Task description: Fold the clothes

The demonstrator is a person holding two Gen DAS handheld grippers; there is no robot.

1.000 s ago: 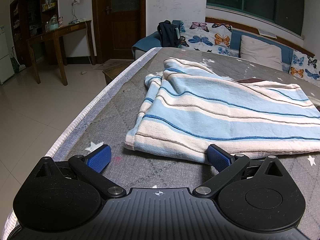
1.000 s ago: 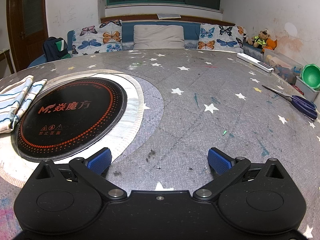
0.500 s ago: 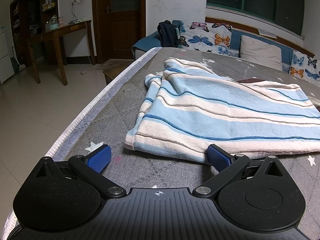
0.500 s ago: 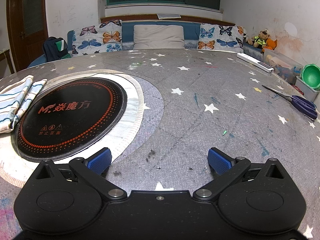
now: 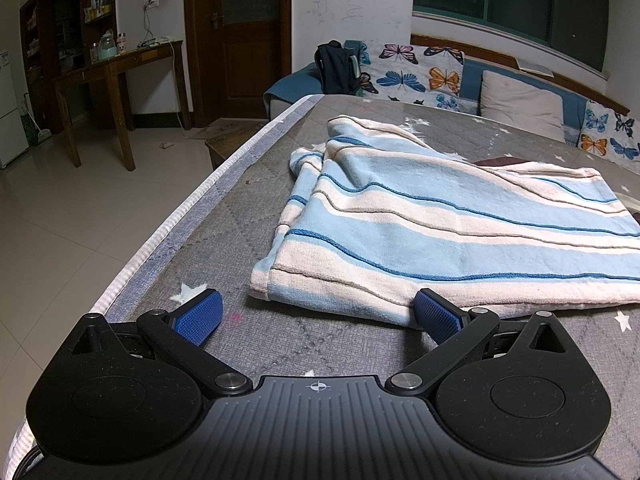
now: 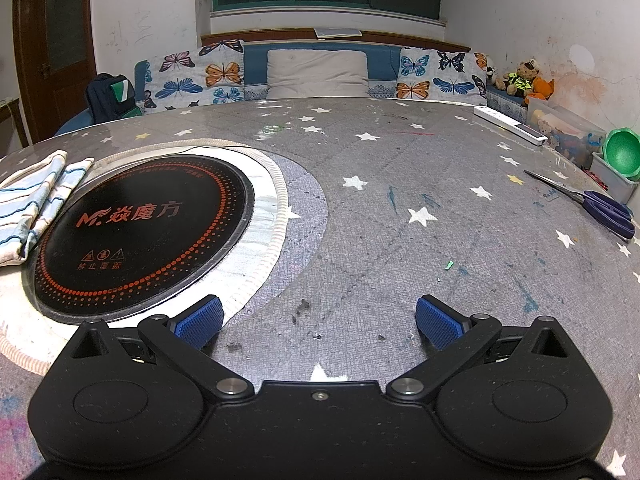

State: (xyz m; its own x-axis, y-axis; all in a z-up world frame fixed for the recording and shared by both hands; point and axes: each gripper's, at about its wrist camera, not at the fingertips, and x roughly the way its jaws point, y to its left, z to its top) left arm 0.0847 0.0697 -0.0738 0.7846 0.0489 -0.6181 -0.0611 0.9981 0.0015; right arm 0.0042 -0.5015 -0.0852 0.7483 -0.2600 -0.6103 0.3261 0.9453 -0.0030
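A folded blue-and-cream striped cloth lies on the grey star-patterned table, near its left edge. My left gripper is open and empty just in front of the cloth's near edge; its right fingertip is at that edge. In the right wrist view the cloth's end shows at the far left. My right gripper is open and empty, low over bare table to the right of the cloth.
A round black induction cooktop is set into the table beside the cloth. Scissors, a white remote and a green bowl are at the right. A sofa with butterfly cushions is behind; the table's left edge drops to floor.
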